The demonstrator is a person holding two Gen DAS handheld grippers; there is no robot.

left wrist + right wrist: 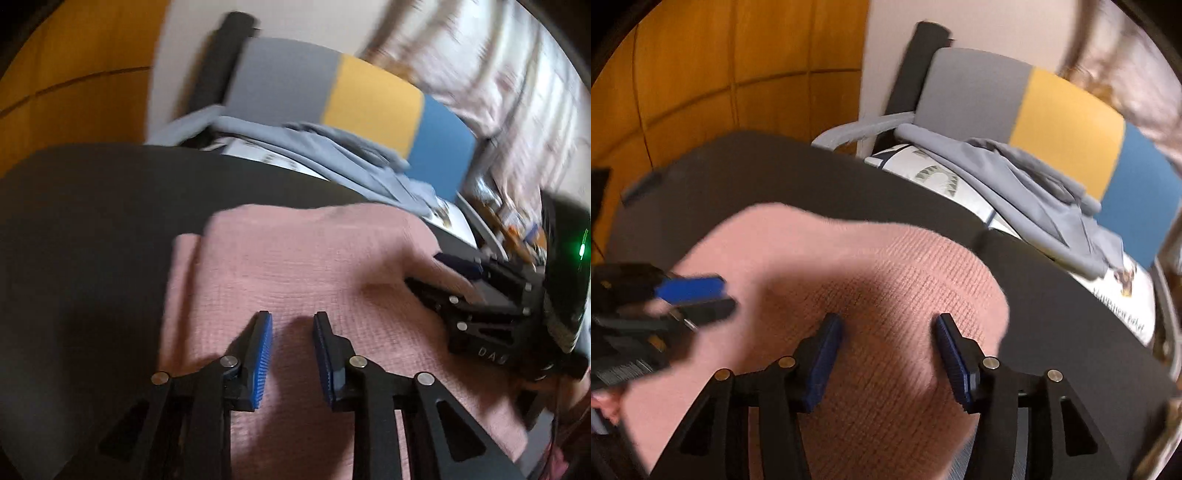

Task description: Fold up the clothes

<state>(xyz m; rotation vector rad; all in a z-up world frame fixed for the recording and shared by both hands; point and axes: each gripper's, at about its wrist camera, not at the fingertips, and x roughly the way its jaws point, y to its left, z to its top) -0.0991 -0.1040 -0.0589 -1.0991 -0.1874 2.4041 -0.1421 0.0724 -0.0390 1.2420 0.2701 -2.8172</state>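
A dark table (798, 177) fills the lower part of both views, its far edge curving below a wood-panelled wall (701, 74); behind it stands a chair (1067, 122) whose back is banded grey, yellow and blue, with a grey garment (1027, 192) draped over its seat and a white printed cloth (938, 177) showing underneath.

The pink knitted garment (303, 266) lies flat on the table, taking up most of the near side; in the left wrist view a folded layer sits on top, its left edge stepped just inside the edge of the layer below; in the right wrist view its far edge runs rounded across the dark surface.

The left gripper (292, 325) hangs over the pink knit with its blue-padded fingers (260, 354) a narrow gap apart and nothing between them; whether the tips touch the cloth cannot be told.

The right gripper (889, 325) has its fingers spread wide, the pink fabric visible in the gap below and nothing pinched; seen from the left wrist view at the right edge, its tips (454, 269) lie against the right side of the garment, blurred.

From the right wrist view the left gripper shows at the left edge, blurred, over the garment's left part.
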